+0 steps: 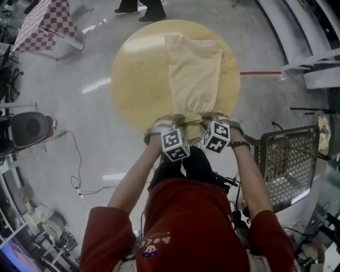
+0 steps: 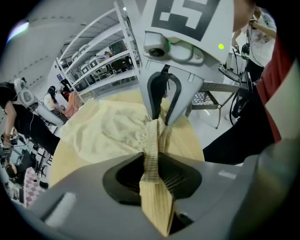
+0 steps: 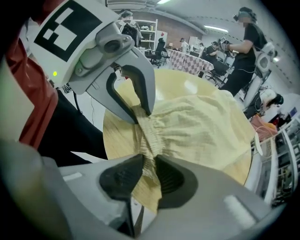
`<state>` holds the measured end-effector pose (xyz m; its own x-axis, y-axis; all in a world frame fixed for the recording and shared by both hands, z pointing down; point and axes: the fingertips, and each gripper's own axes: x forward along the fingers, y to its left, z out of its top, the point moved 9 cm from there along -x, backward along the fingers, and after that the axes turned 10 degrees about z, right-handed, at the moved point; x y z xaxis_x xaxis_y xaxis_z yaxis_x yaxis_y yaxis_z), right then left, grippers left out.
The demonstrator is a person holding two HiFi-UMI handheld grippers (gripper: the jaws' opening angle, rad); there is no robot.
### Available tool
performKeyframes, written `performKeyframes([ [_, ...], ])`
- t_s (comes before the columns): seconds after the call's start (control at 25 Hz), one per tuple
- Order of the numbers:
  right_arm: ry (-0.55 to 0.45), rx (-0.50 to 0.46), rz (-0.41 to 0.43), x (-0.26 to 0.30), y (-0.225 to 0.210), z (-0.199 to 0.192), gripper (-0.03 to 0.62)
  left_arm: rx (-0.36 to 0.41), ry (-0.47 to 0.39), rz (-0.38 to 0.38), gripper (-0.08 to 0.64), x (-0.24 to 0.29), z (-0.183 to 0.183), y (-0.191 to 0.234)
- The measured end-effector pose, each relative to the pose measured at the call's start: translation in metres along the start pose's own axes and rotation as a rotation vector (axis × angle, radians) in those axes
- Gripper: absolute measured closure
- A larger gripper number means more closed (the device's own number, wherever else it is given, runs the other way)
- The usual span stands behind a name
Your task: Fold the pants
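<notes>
1. Pants [image 1: 194,74], pale yellow, lie flat on the round wooden table [image 1: 133,79]. Their gathered waistband [image 1: 192,120] is at the table's near edge and the legs reach across toward its far edge.
2. Left gripper [image 1: 171,121] is at the table's near edge, on the left part of the waistband. In the left gripper view its dark pads [image 2: 124,176] are drawn in narrow on a bunched strip of the elastic band, which runs out between them toward the tabletop.
3. Right gripper [image 1: 213,118] sits just beside it at the same edge, on the right part of the waistband. In the right gripper view its pads [image 3: 176,180] pinch a fold of the same yellow cloth.
4. Marker cubes [image 1: 175,144] on the two tools hang just off the table's near edge, close together, with the person's forearms behind them.
5. Standing at the table's near side, the person wears a red shirt [image 1: 191,223], with a watch [image 1: 239,144] on the right wrist.
6. Right of the table's near side stands a metal mesh stand [image 1: 287,159].
7. Beyond the table's far edge are dark shoes [image 1: 141,8], and off its far left is a checkered cloth [image 1: 50,24].
8. From the table's right edge a red line [image 1: 260,73] runs across the grey floor, and a thin cable [image 1: 77,170] trails left of the near side.
</notes>
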<state>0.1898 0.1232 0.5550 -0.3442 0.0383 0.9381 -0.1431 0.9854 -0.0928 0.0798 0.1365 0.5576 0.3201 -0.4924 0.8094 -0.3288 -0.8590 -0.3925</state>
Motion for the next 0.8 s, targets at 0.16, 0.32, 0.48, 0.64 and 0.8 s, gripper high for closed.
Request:
performKeyframes([
  [0.16, 0.009, -0.002, -0.038, 0.002, 0.003, -0.002, 0.526, -0.011, -0.01, -0.009, 0.465, 0.0, -0.002, -0.004],
  [0.32, 0.0, 0.009, -0.09, -0.008, 0.005, 0.003, 0.541, -0.025, -0.035, -0.003, 0.468, -0.013, -0.001, 0.007],
  [0.48, -0.029, 0.016, -0.145, -0.031, 0.01, 0.013, 0.546, -0.038, -0.07, 0.019, 0.468, -0.035, 0.005, 0.018],
  [0.64, -0.048, 0.013, -0.206, -0.056, 0.004, 0.029, 0.548, -0.056, -0.095, 0.041, 0.468, -0.053, 0.011, 0.04],
  [0.8, -0.05, 0.012, -0.265, -0.077, -0.008, 0.044, 0.548, -0.028, -0.123, 0.08, 0.468, -0.065, 0.019, 0.067],
])
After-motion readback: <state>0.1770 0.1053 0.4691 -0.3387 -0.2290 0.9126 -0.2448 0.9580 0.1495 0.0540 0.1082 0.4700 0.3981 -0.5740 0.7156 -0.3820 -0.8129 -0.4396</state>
